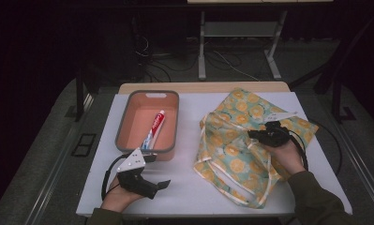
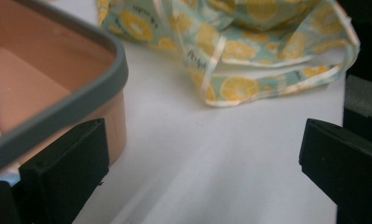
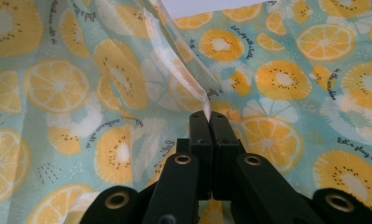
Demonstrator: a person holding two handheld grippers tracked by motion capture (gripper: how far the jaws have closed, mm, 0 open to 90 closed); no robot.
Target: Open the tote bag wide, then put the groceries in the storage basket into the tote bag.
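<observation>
While the right gripper (image 3: 210,122) pinches the rim of the fruit-print bag (image 1: 236,145), right of the tray (image 1: 123,123), the left gripper (image 1: 152,185), jaws apart beside that tray, likely fetches the toothpaste (image 1: 154,127) next

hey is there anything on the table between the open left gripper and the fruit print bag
Nothing visible. The left gripper stands open by the pink bin's near corner, with bare white table running to the bag. The right gripper is shut on the bag's edge.

Support: white table (image 1: 194,187).
At 10 o'clock: pink bin (image 1: 124,123).
At 3 o'clock: citrus-print bag (image 1: 231,150).
</observation>
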